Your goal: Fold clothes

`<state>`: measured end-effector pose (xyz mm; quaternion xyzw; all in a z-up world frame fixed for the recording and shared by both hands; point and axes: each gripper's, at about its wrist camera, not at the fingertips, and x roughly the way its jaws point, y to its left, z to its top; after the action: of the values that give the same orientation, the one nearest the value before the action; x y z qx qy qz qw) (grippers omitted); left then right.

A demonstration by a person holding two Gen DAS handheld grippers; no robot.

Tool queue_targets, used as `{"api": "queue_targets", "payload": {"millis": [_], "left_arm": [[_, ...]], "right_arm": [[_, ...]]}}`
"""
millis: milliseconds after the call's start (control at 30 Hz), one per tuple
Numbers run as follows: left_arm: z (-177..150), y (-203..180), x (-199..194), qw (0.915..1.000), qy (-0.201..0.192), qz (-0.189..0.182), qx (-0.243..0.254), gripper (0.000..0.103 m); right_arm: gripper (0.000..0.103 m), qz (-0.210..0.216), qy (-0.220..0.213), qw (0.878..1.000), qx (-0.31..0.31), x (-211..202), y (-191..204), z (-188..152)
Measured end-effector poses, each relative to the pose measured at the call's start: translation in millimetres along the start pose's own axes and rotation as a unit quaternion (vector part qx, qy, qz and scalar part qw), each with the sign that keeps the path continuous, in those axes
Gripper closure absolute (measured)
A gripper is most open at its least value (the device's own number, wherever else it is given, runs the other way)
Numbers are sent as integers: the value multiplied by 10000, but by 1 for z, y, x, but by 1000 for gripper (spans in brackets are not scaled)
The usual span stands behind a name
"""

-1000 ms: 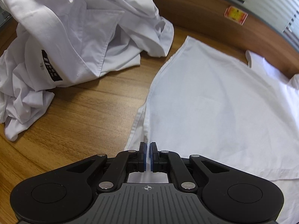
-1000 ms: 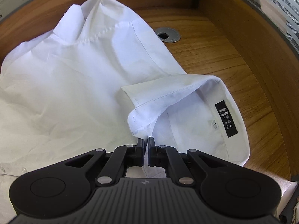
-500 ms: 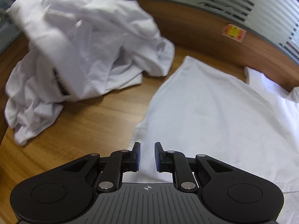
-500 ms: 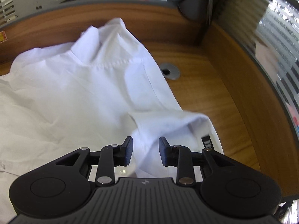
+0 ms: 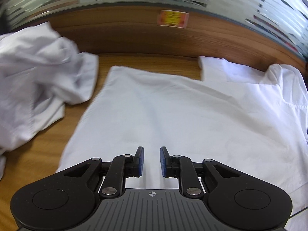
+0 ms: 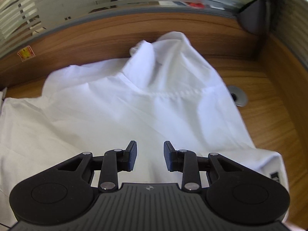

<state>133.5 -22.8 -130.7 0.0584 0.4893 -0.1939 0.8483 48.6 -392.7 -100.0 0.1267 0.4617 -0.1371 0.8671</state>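
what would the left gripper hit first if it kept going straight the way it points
Most likely the flat white shirt spread on the wooden desk. The left gripper is open and empty, angled down over the cloth, with nothing between them; the exact contact spot is unclear.

Nothing can be read. An orange-and-yellow sticker [image 5: 172,18] on the wooden back panel [image 5: 134,36], at twelve o'clock, is too blurred. A black tag [image 6: 274,176] on the white shirt [image 6: 134,115], at four o'clock, shows only unreadable white marks.
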Motion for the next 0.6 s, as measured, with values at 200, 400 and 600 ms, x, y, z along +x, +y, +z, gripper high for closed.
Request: {"api": "queue_targets", "payload": {"millis": [200,400,600], "left_arm": [[31,-21,31,9997,35,-233,103,78],[56,-61,59,9974,36,-680,225,66],[74,-92,83,9929,-59,-1182,110,73]], "right_arm": [[68,559,69,9973,-471,34,34,34],[66,1161,92,9875,-1060,70,92,60],[66,1411,52,9812,-1318,95,132,74]]}}
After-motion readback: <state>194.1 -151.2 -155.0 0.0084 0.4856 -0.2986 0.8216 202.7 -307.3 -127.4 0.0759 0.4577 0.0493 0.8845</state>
